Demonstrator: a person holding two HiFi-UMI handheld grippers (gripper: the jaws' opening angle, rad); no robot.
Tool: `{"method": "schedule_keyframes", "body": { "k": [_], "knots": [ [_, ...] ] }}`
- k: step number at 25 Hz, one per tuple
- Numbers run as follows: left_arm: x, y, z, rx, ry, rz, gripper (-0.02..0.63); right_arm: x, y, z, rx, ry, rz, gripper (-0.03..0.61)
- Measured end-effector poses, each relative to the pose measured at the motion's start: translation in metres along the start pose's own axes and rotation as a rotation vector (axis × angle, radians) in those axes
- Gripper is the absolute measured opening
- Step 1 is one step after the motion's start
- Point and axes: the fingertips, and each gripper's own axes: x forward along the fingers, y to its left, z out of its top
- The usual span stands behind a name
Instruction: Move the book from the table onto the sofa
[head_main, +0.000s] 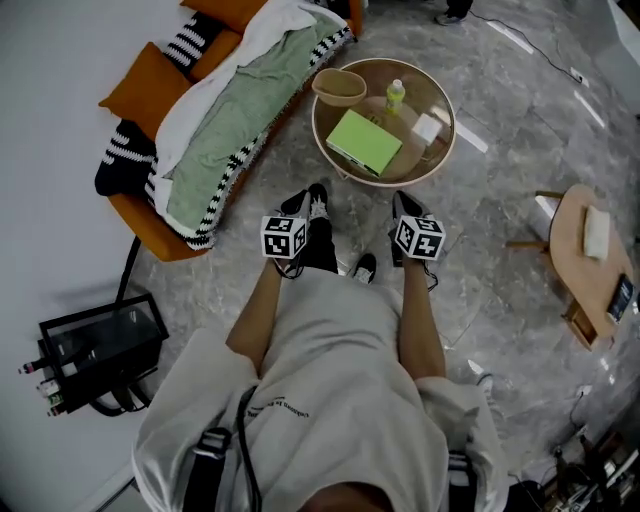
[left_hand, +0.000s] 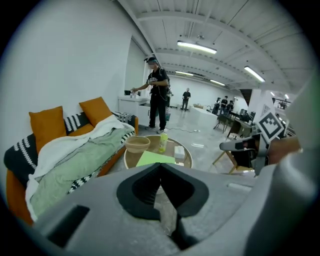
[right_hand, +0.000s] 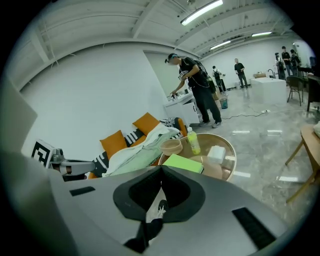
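Your left gripper (left_hand: 160, 169) and right gripper (right_hand: 161, 172): both clamped closed, nothing in either. One green book (head_main: 364, 141) lies on the round table (head_main: 400, 182), with one bowl (head_main: 339, 86), one bottle (head_main: 396, 95) and one white box (head_main: 427, 128). Sofa (head_main: 140, 215) stands beside it, with two orange cushions (left_hand: 47, 127).

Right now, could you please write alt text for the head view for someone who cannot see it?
From above, a person holds the left gripper and right gripper, both shut and empty, short of a round table bearing a green book, bowl, bottle and white box. An orange sofa with a green blanket lies at upper left.
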Motion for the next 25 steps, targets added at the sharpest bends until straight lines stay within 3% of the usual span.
{"method": "schedule_keyframes", "body": {
  "k": [6,15,25],
  "knots": [
    [0.053,0.001,0.03,0.037,0.009,-0.092,0.009,0.034,-0.018,0.033,0.0,-0.008,-0.044,0.006],
    [0.13,0.048,0.078,0.078,0.068,-0.209,0.009,0.106,-0.028,0.07,0.062,-0.012,-0.135,0.007],
    [0.212,0.124,0.101,0.139,0.207,-0.303,0.009,0.169,-0.03,0.064,0.164,0.054,-0.247,0.008]
  ]
}}
